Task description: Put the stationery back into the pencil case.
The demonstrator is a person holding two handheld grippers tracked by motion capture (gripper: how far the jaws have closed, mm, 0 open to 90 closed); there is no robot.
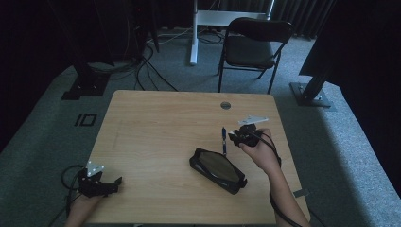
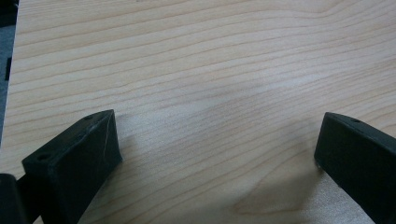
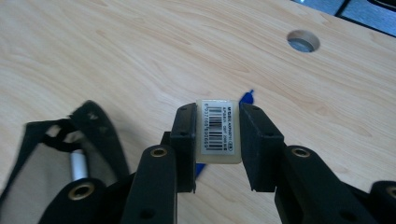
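Black jaws of the right gripper (image 3: 217, 140) clamp a pale eraser (image 3: 217, 133), barcode label up, as the right gripper view shows; a blue pen (image 3: 246, 98) peeks out behind it. From the high view, that gripper (image 1: 235, 137) hovers just beyond the open black pencil case (image 1: 217, 169), pen (image 1: 224, 141) alongside. Far left of the case, the left gripper (image 1: 113, 182) rests on the table (image 1: 156, 123), jaws wide over bare wood.
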